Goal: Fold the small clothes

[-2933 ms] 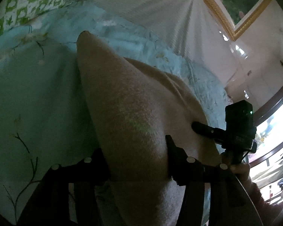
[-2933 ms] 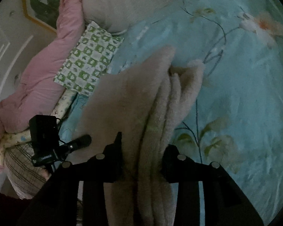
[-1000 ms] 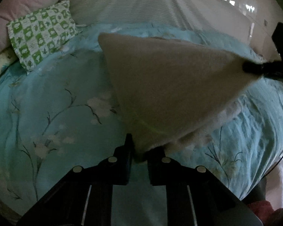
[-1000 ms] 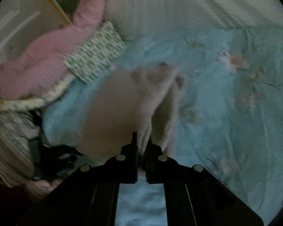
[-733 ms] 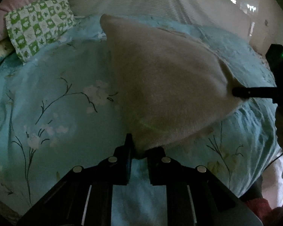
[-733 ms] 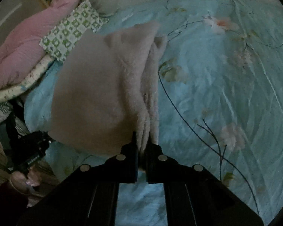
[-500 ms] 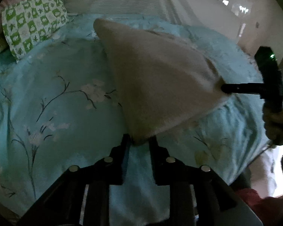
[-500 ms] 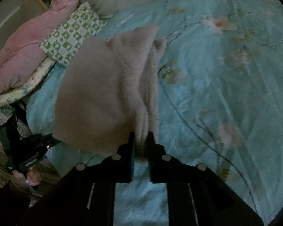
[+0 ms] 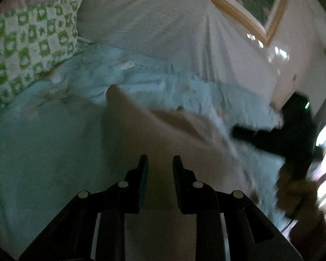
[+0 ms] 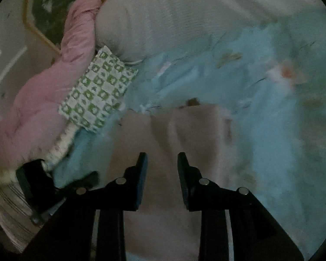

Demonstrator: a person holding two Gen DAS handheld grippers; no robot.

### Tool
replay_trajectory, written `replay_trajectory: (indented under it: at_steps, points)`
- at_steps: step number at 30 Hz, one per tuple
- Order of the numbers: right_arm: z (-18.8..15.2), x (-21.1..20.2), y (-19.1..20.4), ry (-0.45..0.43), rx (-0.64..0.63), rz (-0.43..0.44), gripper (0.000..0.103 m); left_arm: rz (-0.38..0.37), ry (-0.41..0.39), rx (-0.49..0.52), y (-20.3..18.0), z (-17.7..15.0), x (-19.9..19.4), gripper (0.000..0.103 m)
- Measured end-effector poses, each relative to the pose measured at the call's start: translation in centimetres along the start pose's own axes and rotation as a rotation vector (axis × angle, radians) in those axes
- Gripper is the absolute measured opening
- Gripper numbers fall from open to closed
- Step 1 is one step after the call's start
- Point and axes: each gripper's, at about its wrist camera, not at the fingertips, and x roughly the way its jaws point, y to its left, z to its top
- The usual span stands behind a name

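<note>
With both the left gripper (image 9: 158,165) and right gripper (image 10: 162,163) parted and empty over the beige garment (image 10: 184,134) on the blue floral sheet (image 10: 282,130), its loose far edge near the green checked pillow (image 10: 97,95) could slump and spoil the fold.

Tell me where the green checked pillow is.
Green checked pillow lies at the bed's head, upper left in both views, between the pink quilt and the blue sheet.

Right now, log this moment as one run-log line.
left gripper: open, over beige garment | right gripper: open, over same garment | garment: on blue floral bedspread | frames: blurred
</note>
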Motion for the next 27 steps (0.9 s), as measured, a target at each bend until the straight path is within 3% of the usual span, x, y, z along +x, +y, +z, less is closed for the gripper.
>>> replay_trajectory:
  at_steps: [1, 5, 6, 7, 11, 14, 21, 27]
  points:
    - [0.5, 1.6, -0.1, 0.018, 0.005, 0.004, 0.030, -0.042, 0.015, -0.030, 0.4, 0.9, 1.4, 0.024]
    - [0.9, 5.7, -2.6, 0.073, 0.050, -0.100, 0.028, -0.010, 0.074, -0.083, 1.9, 1.6, 5.1, 0.023]
    - [0.8, 5.8, -3.9, 0.076, 0.069, -0.123, 0.023, -0.011, 0.091, -0.093, 2.1, 1.4, 5.8, 0.022]
    - [0.4, 5.9, -5.4, 0.070, 0.087, -0.161, 0.000, -0.003, 0.122, -0.108, 2.3, 1.0, 7.0, 0.022]
    - [0.1, 5.8, -7.6, 0.049, 0.150, -0.105, 0.000, 0.042, 0.121, -0.074, 1.3, 0.5, 8.0, 0.022]
    - [0.5, 5.9, -5.4, 0.052, 0.051, -0.195, 0.000, 0.061, 0.127, -0.056, 0.8, 0.9, 7.0, 0.022]
    - [-0.8, 0.7, -3.0, -0.013, -0.034, -0.126, 0.004, 0.013, 0.057, 0.005, -1.1, -2.7, 0.4, 0.023]
    - [-5.6, -1.8, -1.4, 0.049, -0.126, -0.104, 0.004, -0.087, 0.075, 0.020, -2.7, -7.7, -2.5, 0.023]
